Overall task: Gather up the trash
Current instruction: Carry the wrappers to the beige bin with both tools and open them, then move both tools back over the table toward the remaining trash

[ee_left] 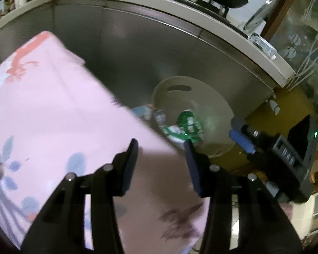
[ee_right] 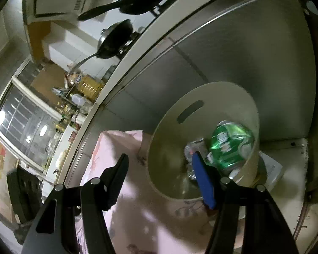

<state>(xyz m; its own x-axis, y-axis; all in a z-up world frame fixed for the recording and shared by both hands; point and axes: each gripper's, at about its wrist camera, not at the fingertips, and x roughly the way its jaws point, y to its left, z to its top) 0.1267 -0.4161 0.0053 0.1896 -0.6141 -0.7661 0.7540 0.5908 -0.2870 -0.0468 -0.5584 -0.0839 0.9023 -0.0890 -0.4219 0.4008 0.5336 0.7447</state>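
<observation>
Both tools are standing spread with nothing between their fingers — the left gripper (ee_left: 161, 148) is hanging over the pink floral cloth (ee_left: 53, 110), the right gripper (ee_right: 159, 158) is reaching toward the beige bin (ee_right: 203, 97). Inside the bin, a green can (ee_right: 231, 144) is lying beside crumpled clear plastic (ee_right: 190, 150) — against the steel cabinet front (ee_right: 243, 48).

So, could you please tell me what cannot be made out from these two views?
- Left wrist: the pink cloth hides part of the bin.
- Right wrist: the right gripper covers part of the crumpled clear trash beside the green can.
- Both: can lettering blurred.
</observation>
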